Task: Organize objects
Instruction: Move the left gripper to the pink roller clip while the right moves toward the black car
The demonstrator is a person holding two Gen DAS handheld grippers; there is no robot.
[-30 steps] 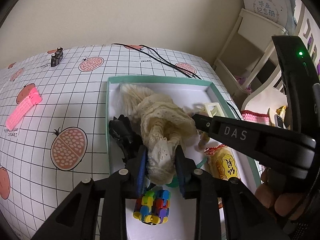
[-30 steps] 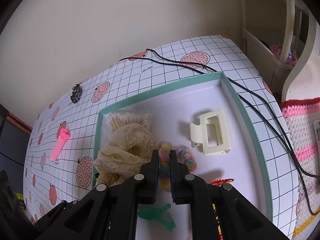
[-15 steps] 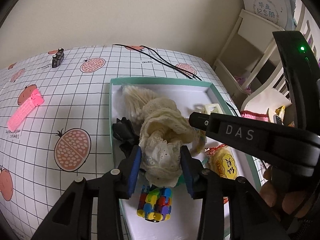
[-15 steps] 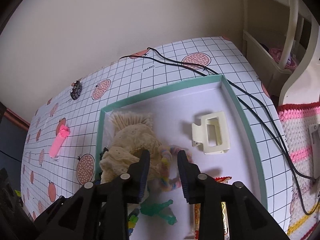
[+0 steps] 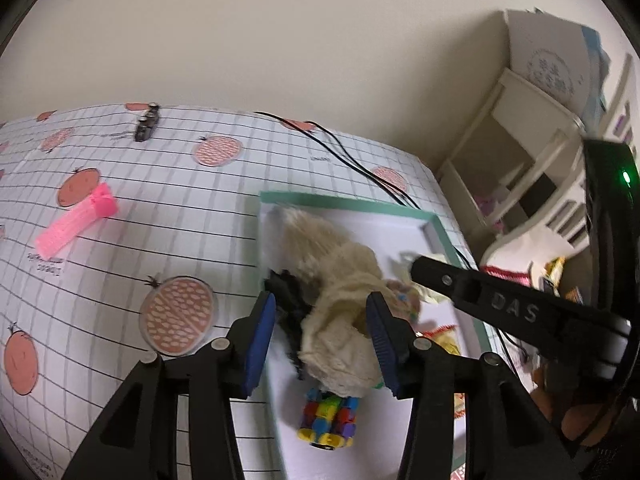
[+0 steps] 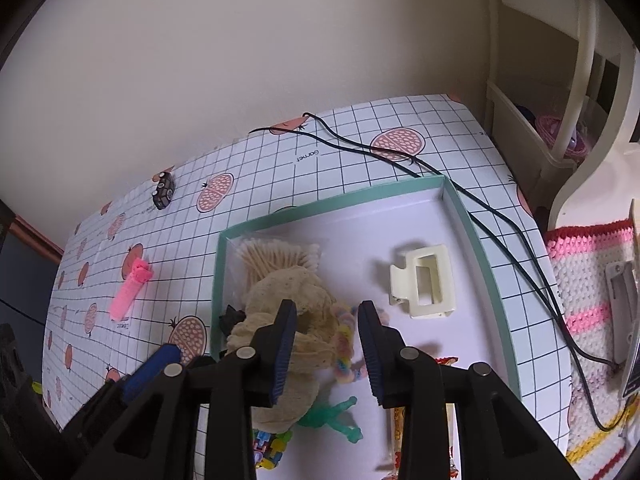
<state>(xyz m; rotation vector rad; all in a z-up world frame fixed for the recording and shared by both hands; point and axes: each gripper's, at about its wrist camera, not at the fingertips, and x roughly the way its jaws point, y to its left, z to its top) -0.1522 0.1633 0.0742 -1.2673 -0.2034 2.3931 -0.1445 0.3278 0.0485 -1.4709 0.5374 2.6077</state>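
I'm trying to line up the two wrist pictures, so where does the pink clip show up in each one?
Left wrist: the pink clip lies at middle left, on the tablecloth, outside the box.
Right wrist: the pink clip is at left of centre, also left of the box.
Shared landmark: the box with its teal rim, to the clip's right in both.

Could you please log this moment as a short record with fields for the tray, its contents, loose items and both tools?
tray: shallow white tray with teal rim
contents: cream lace fabric scrunchie, cream plastic claw clip, multicoloured block toy
on cloth: pink comb-like hair clip
left tool: open, straddling scrunchie
right tool: open, above tray
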